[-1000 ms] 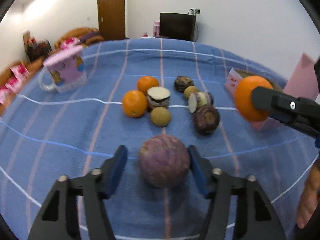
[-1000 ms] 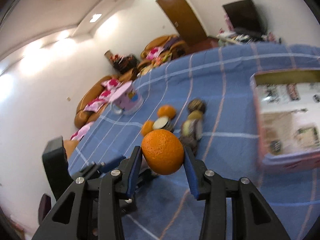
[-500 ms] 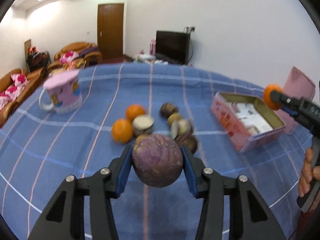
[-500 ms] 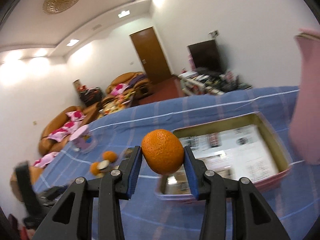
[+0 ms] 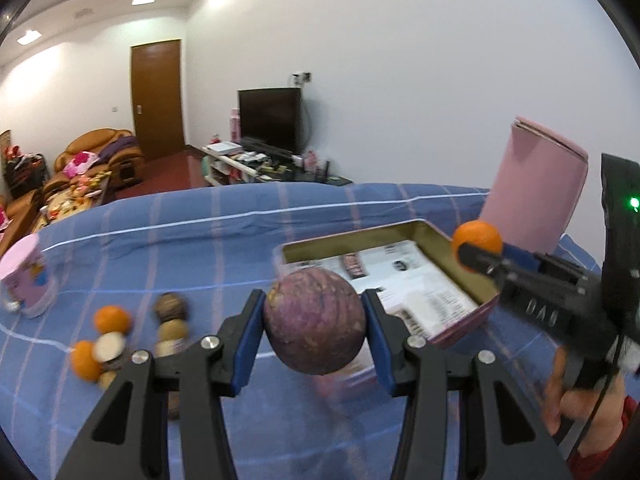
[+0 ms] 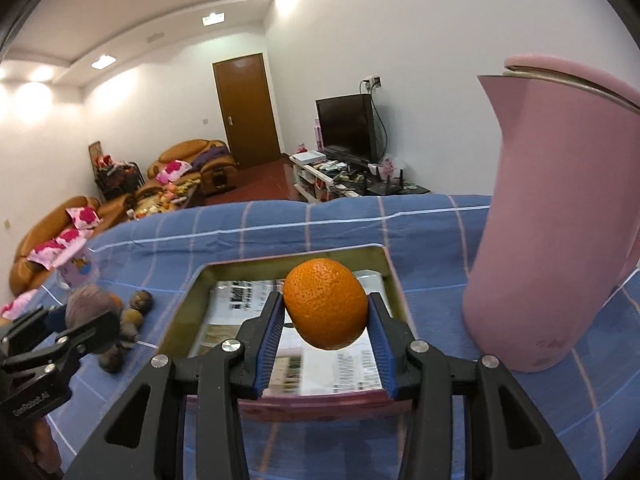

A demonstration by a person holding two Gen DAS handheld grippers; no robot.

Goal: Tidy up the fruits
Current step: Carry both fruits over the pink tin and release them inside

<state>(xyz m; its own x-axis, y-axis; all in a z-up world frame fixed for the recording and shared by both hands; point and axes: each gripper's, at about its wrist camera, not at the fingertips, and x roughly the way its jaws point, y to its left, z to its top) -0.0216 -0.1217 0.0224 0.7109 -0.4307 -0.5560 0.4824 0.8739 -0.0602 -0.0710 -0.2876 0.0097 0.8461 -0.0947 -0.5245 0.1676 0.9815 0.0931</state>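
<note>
The orange (image 6: 326, 303), at frame centre, sits clamped in your right tongs (image 6: 326, 320) above the open pink tin (image 6: 192, 292); your left tongs (image 5: 315, 328) grip a purple fruit (image 5: 315, 322) near the tin's left corner.

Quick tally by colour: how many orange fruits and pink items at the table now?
Orange fruits: 3 (held orange, far orange, near orange)
Pink items: 3 (tin, mug, upright piece)
Total: 6
</note>
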